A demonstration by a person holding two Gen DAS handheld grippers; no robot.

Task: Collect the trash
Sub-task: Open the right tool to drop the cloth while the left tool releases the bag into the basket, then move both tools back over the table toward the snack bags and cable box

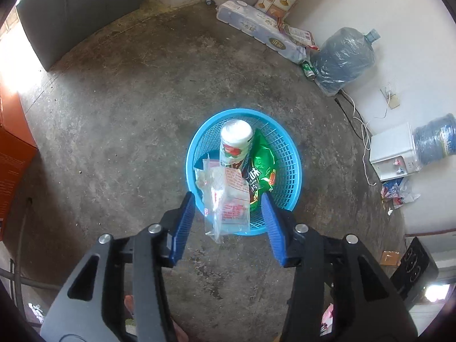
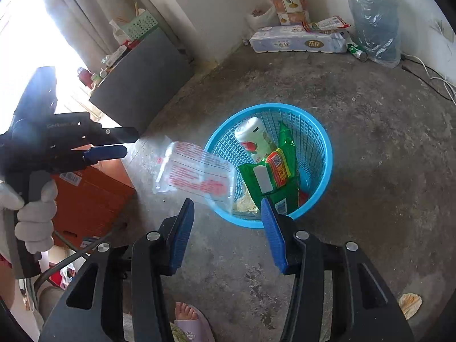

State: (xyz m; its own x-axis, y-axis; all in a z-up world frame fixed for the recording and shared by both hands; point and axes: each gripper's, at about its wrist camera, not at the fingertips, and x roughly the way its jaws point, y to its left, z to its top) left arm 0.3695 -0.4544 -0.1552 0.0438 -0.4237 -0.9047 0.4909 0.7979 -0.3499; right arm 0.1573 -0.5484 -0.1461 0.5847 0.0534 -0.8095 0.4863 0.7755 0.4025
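Note:
A blue mesh basket stands on the concrete floor. It holds a white cup with a red print and a green snack bag. A clear plastic bag with red print is in the air over the basket's near rim, touching neither gripper. My left gripper is open just above the basket, and it shows at the left of the right wrist view. My right gripper is open and empty beside the basket.
Along the walls lie a pack of paper rolls, wrapped water jugs, a green can, a white dispenser with cables, and scraps. A dark cabinet and an orange box stand on the left. A paper scrap lies near my foot.

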